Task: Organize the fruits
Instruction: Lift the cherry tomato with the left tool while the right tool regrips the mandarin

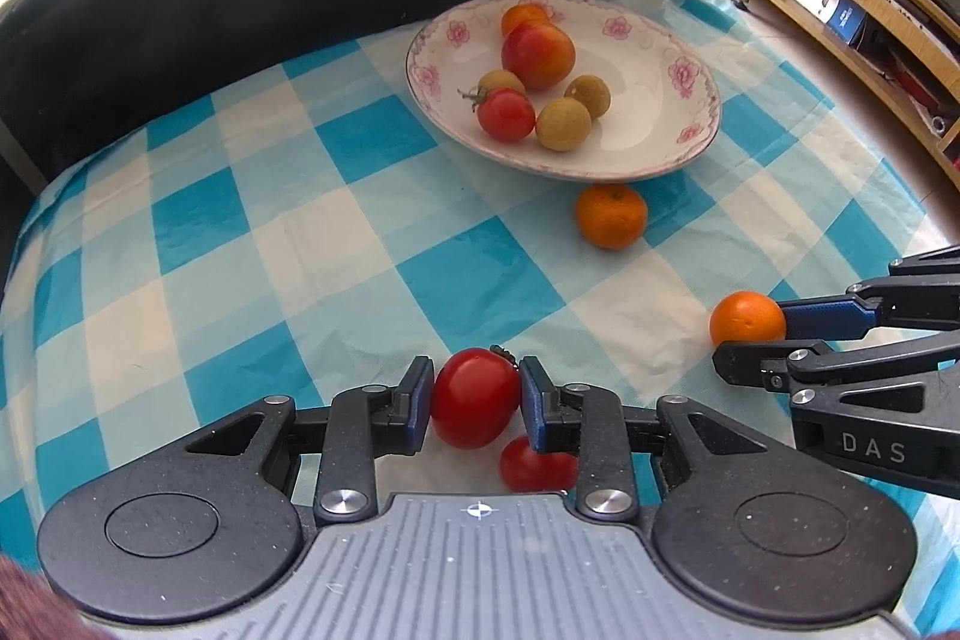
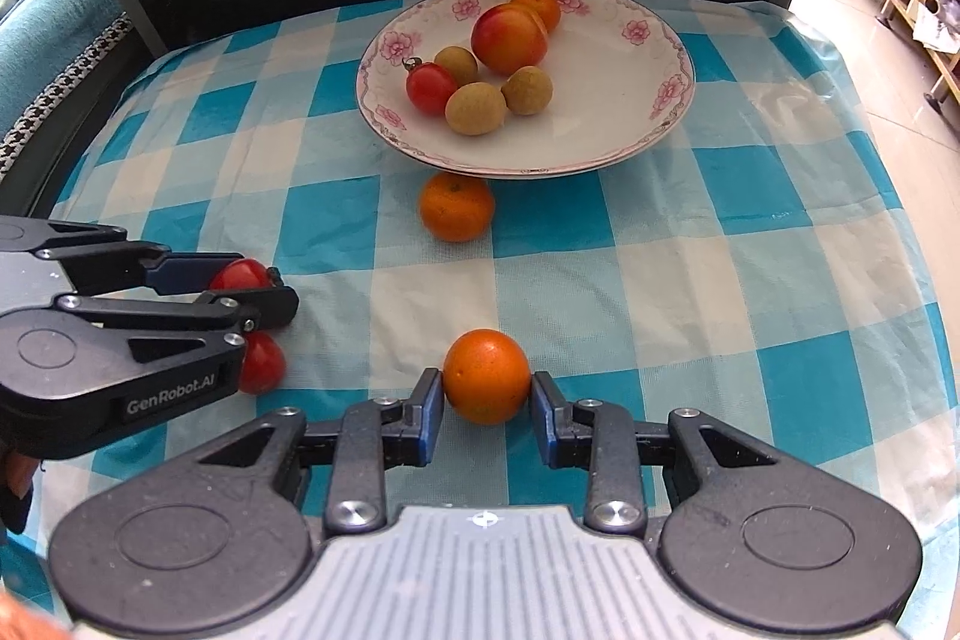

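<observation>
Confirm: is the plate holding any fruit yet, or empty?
Not empty. The plate holds six pieces: a cherry tomato, three longans, a nectarine and a small orange behind it.

left gripper: fingers pressed against a red tomato
second tomato: just behind it, near bench edge
right gripper: fingers around a small orange
floral plate: far bench side, holding fruit
loose orange: touching plate's near rim
</observation>
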{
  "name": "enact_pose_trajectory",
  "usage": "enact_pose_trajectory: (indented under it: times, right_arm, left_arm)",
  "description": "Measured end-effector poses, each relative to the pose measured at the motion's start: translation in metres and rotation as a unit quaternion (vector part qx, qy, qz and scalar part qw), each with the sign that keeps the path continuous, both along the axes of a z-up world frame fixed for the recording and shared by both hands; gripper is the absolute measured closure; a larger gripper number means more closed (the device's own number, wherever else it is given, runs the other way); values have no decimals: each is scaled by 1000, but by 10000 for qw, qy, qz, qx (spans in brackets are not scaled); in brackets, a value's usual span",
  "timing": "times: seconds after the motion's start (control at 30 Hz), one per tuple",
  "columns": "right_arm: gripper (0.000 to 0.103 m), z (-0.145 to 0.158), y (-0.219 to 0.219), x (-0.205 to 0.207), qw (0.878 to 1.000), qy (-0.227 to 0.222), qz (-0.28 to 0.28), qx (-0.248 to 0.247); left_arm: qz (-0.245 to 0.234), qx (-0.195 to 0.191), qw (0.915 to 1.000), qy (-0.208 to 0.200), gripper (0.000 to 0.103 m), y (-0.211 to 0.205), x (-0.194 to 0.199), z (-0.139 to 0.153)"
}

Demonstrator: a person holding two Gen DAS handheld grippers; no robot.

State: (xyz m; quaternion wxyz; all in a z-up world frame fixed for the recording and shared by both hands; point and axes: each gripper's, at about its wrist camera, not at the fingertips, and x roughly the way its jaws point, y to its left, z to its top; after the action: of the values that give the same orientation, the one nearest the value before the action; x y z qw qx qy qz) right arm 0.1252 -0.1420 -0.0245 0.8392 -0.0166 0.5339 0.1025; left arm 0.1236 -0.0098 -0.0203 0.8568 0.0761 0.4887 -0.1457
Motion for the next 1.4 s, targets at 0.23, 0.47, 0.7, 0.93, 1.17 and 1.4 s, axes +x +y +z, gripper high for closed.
enact_pose_trajectory:
  times: [0.23, 0.47, 0.7, 0.93, 1.17, 1.4]
  right_arm:
    - [70, 15, -3, -6, 9998, -157, -119, 49]
    - [70, 34, -3, -7, 9993, -347, -127, 47]
    - [70, 27, -5, 6, 9990, -204, -267, 301]
    - [70, 20, 14, 10, 9982, -32, -12, 602]
    - [70, 10, 30, 20, 9979, -11, 100, 634]
    - [68, 3, 36, 26, 9976, 58, 181, 667]
  left_arm:
    - [16, -137, 9998, -108, 65, 2, -3, 12]
    - [44, -204, 9997, -160, 65, 2, -2, 19]
    - [110, -254, 9996, -97, 65, 7, 2, 16]
    - [256, -267, 9993, -25, 65, 17, 5, 13]
    - [430, -218, 9988, 18, 65, 26, 8, 10]
    - [485, -163, 9986, 110, 65, 29, 10, 4]
